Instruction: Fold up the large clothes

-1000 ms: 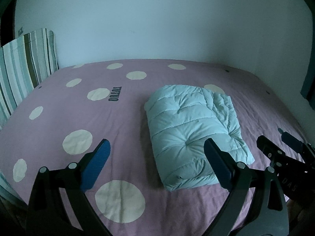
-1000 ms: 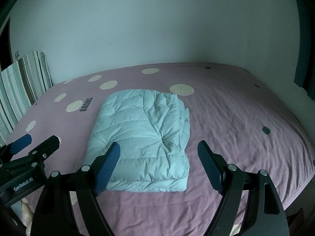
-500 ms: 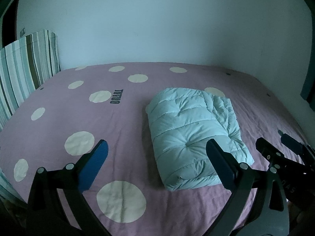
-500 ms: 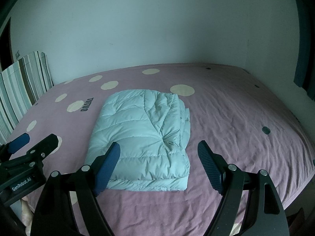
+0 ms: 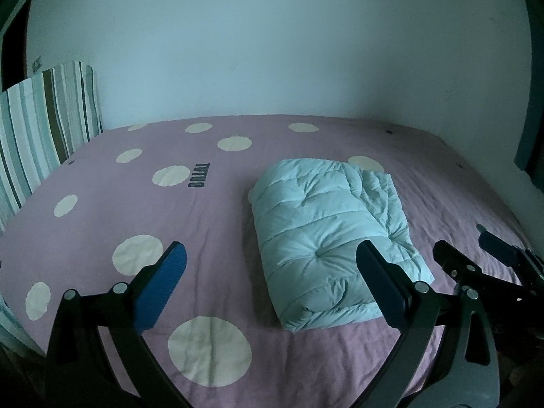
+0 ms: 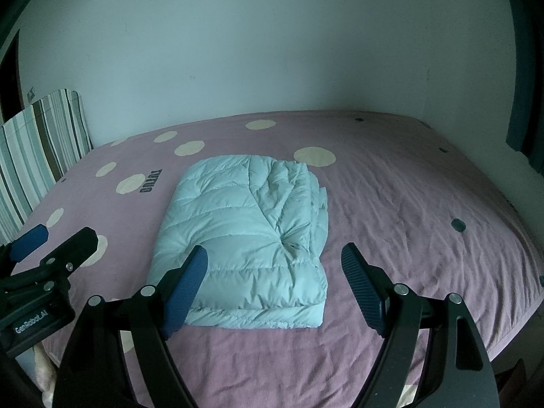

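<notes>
Both sets of jaws stand wide apart with nothing between the pads. On my left gripper [image 5: 272,272] the blue pads frame bare bedsheet and the near corner of the jacket without touching either. My right gripper [image 6: 273,270] hangs the same way, spread wide and gripping nothing, its pads lined up over the near edge of the jacket but clear of it. From the left wrist view I catch the right gripper's fingers at the far right edge, and from the right wrist view the left gripper shows at the lower left with a white label on its body.

Just past the fingertips lies the jacket [image 6: 244,238], a pale mint quilted puffer folded into a compact, roughly rectangular bundle. Its top face is smooth with stitched channels running across, and the layered, crumpled edges are stacked along its right side. One dimple puckers the fabric near the front. It rests flat on the bed, nearer the front edge than the wall and about midway across.

Under it I see the bedsheet [image 6: 391,204], mauve with large cream dots and a small dark printed word, lightly wrinkled to the right. Further back on the left a striped cushion [image 5: 40,129] stands upright at the bed's edge, and behind everything is the plain pale wall [image 6: 272,51].
</notes>
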`<state>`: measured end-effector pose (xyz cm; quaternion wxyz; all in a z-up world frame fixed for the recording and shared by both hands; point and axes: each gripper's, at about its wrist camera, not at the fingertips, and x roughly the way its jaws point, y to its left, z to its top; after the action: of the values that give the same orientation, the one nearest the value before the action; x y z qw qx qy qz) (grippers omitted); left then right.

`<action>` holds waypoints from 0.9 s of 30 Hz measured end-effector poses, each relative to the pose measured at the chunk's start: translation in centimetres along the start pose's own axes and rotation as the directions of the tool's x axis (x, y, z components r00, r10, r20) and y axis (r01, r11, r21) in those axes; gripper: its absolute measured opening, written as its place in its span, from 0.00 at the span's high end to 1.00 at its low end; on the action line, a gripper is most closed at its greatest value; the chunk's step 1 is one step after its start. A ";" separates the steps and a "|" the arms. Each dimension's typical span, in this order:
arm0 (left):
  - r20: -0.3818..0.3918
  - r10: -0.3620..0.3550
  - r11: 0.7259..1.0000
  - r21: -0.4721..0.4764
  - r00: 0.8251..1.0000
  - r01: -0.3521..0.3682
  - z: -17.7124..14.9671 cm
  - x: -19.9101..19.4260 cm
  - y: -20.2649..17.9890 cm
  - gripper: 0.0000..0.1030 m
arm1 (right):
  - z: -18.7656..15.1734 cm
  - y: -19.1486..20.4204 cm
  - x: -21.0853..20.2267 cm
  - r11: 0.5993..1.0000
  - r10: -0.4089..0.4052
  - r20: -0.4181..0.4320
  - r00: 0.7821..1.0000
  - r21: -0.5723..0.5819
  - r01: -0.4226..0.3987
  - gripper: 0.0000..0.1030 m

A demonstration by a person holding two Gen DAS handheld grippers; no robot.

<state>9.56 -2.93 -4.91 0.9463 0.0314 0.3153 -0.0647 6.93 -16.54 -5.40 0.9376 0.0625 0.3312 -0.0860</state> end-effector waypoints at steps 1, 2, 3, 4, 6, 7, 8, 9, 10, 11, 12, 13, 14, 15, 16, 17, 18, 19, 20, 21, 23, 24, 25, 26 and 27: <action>-0.003 0.011 1.000 -0.001 1.000 -0.011 0.0 0.0 -0.1 0.03 | 0.0 0.0 0.0 1.000 0.000 0.001 1.000 0.000 0.000 0.23; -0.005 0.020 1.000 -0.003 1.000 -0.020 0.0 0.1 -0.2 0.03 | 0.0 0.0 0.0 1.000 -0.001 0.001 1.000 0.000 0.001 0.23; -0.002 0.028 1.000 -0.008 1.000 -0.028 0.0 0.0 -0.1 0.03 | 0.0 0.0 0.0 1.000 -0.001 0.001 1.000 0.000 0.001 0.23; 0.003 0.026 1.000 -0.010 1.000 -0.026 0.0 0.0 -0.1 0.03 | 0.0 0.1 0.0 1.000 -0.001 0.001 1.000 0.001 0.001 0.23; 0.010 0.026 1.000 -0.018 1.000 -0.026 0.0 -0.1 0.0 0.03 | 0.0 0.1 0.0 1.000 -0.001 0.000 1.000 0.001 0.001 0.23; 0.012 0.027 0.999 -0.024 1.000 -0.027 0.0 -0.1 0.1 0.02 | -0.1 0.1 0.0 1.000 -0.002 -0.001 1.000 0.002 0.002 0.23; 0.012 0.028 0.999 -0.029 1.000 -0.028 0.0 -0.1 0.2 0.02 | -0.1 0.0 0.0 1.000 -0.002 -0.002 1.000 0.003 0.002 0.23; 0.013 0.026 0.999 -0.037 1.000 -0.025 0.0 -0.1 0.3 0.02 | -0.1 0.1 0.0 1.000 -0.002 -0.003 1.000 0.003 0.002 0.23; 0.012 0.020 0.999 -0.039 1.000 -0.019 0.0 0.0 0.3 0.02 | -0.1 0.1 0.0 1.000 -0.002 -0.004 1.000 0.004 0.002 0.23; 0.010 0.015 0.999 -0.040 1.000 -0.014 -0.1 0.0 0.4 0.02 | 0.0 0.0 0.1 1.000 0.000 -0.005 1.000 0.003 0.000 0.23; 0.006 0.011 0.999 -0.041 1.000 -0.011 -0.1 0.1 0.3 0.02 | 0.0 -0.1 0.2 1.000 0.001 -0.006 1.000 0.002 -0.001 0.23; 0.003 0.010 0.999 -0.040 1.000 -0.010 -0.2 0.2 0.3 0.02 | -0.1 -0.2 0.2 1.000 0.002 -0.007 1.000 0.002 -0.002 0.23; -0.001 0.010 0.999 -0.042 1.000 -0.010 -0.2 0.3 0.4 0.02 | -0.1 -0.2 0.2 1.000 0.003 -0.008 1.000 0.002 -0.003 0.23; -0.008 0.014 0.999 -0.045 1.000 -0.014 -0.3 0.4 0.4 0.02 | -0.1 -0.2 0.3 1.000 0.003 -0.008 1.000 0.003 -0.003 0.23; -0.016 0.018 0.999 -0.047 1.000 -0.019 -0.3 0.5 0.4 0.02 | -0.1 -0.1 0.2 1.000 0.002 -0.008 1.000 0.003 -0.002 0.23; -0.022 0.013 0.999 -0.047 1.000 -0.014 -0.3 0.6 0.4 0.02 | -0.1 -0.1 0.3 1.000 0.003 -0.011 1.000 0.003 -0.003 0.23; -0.029 -0.002 0.999 -0.046 1.000 0.000 -0.3 0.8 0.4 0.02 | -0.2 -0.2 0.4 1.000 0.005 -0.012 1.000 0.003 -0.005 0.23; -0.031 -0.006 0.999 -0.047 0.999 0.004 -0.3 0.9 0.4 0.02 | -0.2 -0.2 0.5 1.000 0.007 -0.013 1.000 0.004 -0.007 0.23; -0.030 -0.006 0.999 -0.049 1.000 0.005 -0.3 1.1 0.4 0.02 | -0.2 -0.1 0.5 1.000 0.006 -0.013 1.000 0.003 -0.006 0.23; -0.027 0.002 0.999 -0.047 1.000 -0.003 -0.3 1.3 0.4 0.02 | -0.2 -0.1 0.6 1.000 0.005 -0.013 1.000 0.003 -0.005 0.23; -0.028 0.027 0.999 -0.044 0.999 -0.028 -0.4 1.8 0.5 0.02 | -0.2 -0.2 0.7 1.000 0.007 -0.011 1.000 0.005 -0.007 0.23; -0.036 0.023 0.999 -0.041 0.999 -0.025 -0.5 2.2 0.7 0.02 | -0.2 -0.3 0.8 1.000 0.006 -0.006 1.000 0.007 -0.006 0.23; -0.053 0.019 0.999 -0.037 0.998 -0.021 -0.5 2.7 0.8 0.02 | -0.2 -0.4 0.8 1.000 0.005 -0.003 1.000 0.009 -0.005 0.23; -0.072 0.019 0.999 -0.035 0.997 -0.021 -0.6 3.3 1.1 0.02 | -0.1 -0.6 0.9 1.000 0.004 0.001 1.000 0.015 -0.004 0.22; -0.087 0.021 0.999 -0.035 0.996 -0.024 -0.7 3.8 1.4 0.02 | -0.1 -0.9 1.1 1.000 0.005 0.004 1.000 0.022 -0.005 0.22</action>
<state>12.36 -1.86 -7.71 0.9328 0.0208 0.3568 -0.0471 7.55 -17.51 -6.18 0.9377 0.0734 0.3282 -0.0875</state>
